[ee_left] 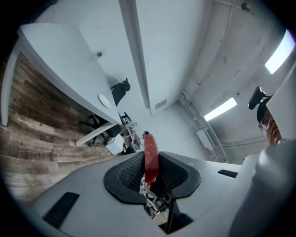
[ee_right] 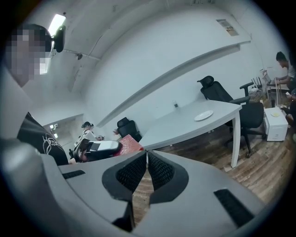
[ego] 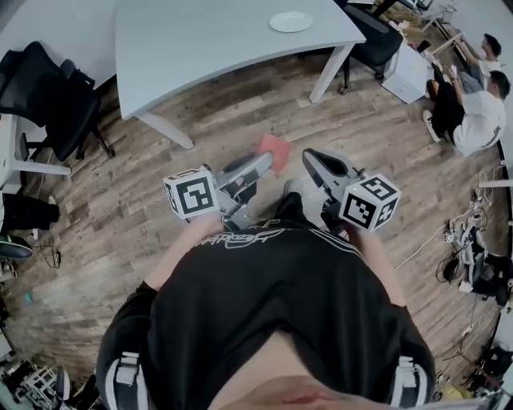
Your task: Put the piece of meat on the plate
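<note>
My left gripper [ego: 268, 158] is shut on a flat red piece of meat [ego: 275, 150], held out over the wooden floor. In the left gripper view the meat [ee_left: 150, 155] stands edge-on between the two black pads. My right gripper [ego: 309, 156] is just to its right, jaws closed with nothing between them; its tips [ee_right: 146, 155] meet in the right gripper view, where the meat [ee_right: 130, 144] and the left gripper [ee_right: 97, 149] show at the left. The white plate [ego: 290, 22] lies on the far right part of the grey table [ego: 200, 40], well ahead of both grippers. That plate [ee_right: 204, 115] also appears small in the right gripper view.
The table's white legs [ego: 330, 72] stand ahead of me. Black office chairs [ego: 48, 96] are at the left and one [ego: 373, 32] behind the table's right end. Two people [ego: 477, 104] sit on the floor at the far right beside a white cabinet [ego: 409, 72]. Cables lie at the right edge.
</note>
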### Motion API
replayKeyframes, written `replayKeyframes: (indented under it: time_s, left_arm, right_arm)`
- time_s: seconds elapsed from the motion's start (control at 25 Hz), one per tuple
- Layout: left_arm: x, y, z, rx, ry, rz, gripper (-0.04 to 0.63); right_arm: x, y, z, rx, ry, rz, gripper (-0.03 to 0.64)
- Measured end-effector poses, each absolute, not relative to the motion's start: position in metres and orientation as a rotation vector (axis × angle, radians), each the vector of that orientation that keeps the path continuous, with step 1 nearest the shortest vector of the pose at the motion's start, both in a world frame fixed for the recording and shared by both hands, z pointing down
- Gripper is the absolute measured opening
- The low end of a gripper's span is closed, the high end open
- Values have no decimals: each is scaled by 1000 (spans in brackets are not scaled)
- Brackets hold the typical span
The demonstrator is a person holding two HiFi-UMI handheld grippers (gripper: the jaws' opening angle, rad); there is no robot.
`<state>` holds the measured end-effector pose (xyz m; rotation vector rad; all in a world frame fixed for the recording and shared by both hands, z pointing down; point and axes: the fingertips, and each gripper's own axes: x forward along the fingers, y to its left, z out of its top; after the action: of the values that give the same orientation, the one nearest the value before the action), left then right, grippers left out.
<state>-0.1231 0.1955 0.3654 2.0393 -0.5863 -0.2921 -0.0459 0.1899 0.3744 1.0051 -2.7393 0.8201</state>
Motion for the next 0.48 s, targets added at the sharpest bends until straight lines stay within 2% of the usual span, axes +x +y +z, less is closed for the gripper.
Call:
replayKeyframes:
  time_s: [0.48]
  left_arm:
    - [-40, 71, 373, 2018, -623, -246, 92]
  right_arm:
    - [36, 67, 379, 954, -2751, 876, 15]
